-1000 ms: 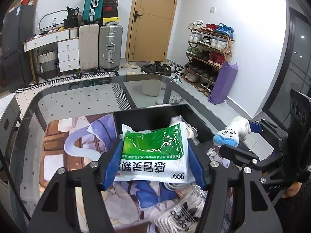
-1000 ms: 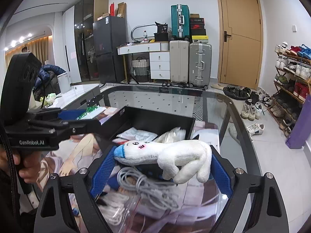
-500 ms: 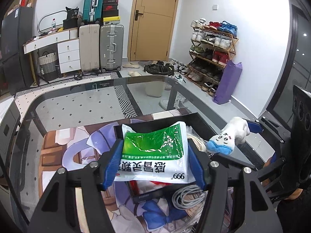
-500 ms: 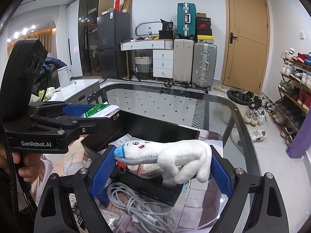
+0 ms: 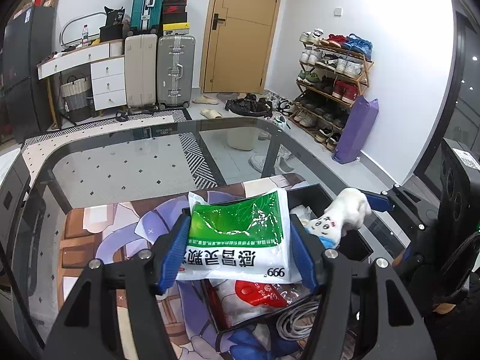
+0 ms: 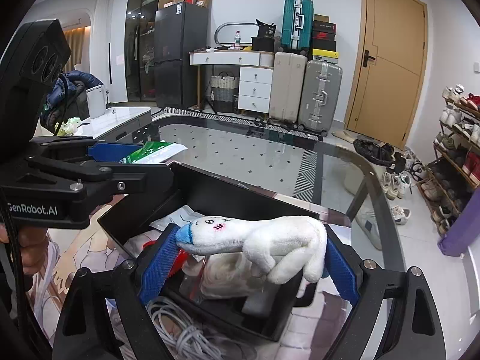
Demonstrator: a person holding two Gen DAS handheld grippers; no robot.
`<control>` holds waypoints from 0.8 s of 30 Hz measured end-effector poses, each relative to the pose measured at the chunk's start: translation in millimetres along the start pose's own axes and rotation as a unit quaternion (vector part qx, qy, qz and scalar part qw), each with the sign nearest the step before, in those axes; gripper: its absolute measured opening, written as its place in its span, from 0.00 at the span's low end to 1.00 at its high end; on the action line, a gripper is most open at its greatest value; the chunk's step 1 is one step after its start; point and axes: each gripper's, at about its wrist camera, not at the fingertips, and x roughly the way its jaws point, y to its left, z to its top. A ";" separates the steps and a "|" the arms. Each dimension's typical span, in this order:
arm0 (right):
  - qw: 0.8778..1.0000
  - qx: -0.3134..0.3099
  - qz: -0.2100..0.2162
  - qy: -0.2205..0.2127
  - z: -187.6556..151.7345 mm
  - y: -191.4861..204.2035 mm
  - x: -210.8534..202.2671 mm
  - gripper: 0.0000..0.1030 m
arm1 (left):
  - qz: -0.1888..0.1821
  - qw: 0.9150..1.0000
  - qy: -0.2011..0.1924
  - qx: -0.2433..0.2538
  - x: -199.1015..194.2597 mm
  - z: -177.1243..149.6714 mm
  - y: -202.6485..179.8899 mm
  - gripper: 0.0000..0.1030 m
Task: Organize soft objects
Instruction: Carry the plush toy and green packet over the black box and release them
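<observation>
2 handheld grippers raised over a black bin (image 6: 216,192) on a glass table (image 5: 126,162), each clamped on a soft item. Left gripper (image 5: 238,250) closed on a green-and-white packet (image 5: 240,240), pinched by its side edges between blue pads (image 5: 174,252) and held above the bin's left half. Right gripper (image 6: 249,267) closed on a white plush toy (image 6: 261,240) lying crosswise between its fingers, blue snout to the left, above packets (image 6: 222,279) in the bin; grey cable coil (image 6: 186,330) on the printed mat (image 5: 99,240) just beside the bin's near wall.
</observation>
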 end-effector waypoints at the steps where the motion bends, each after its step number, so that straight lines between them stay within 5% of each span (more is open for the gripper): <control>1: 1.000 0.000 0.000 0.001 0.9 0.1 3.1 0.89 | -0.001 1.000 0.002 0.000 2.0 -0.6 -0.1 0.61; 19: 1.000 0.004 -0.022 -0.004 -9.1 -7.3 -2.2 0.98 | -0.009 1.000 0.019 0.011 18.4 -6.6 -12.2 0.63; 24: 1.000 0.011 -0.027 -0.010 -12.6 -8.7 -10.1 0.98 | 0.015 0.999 0.023 0.023 20.2 -9.2 -18.0 0.75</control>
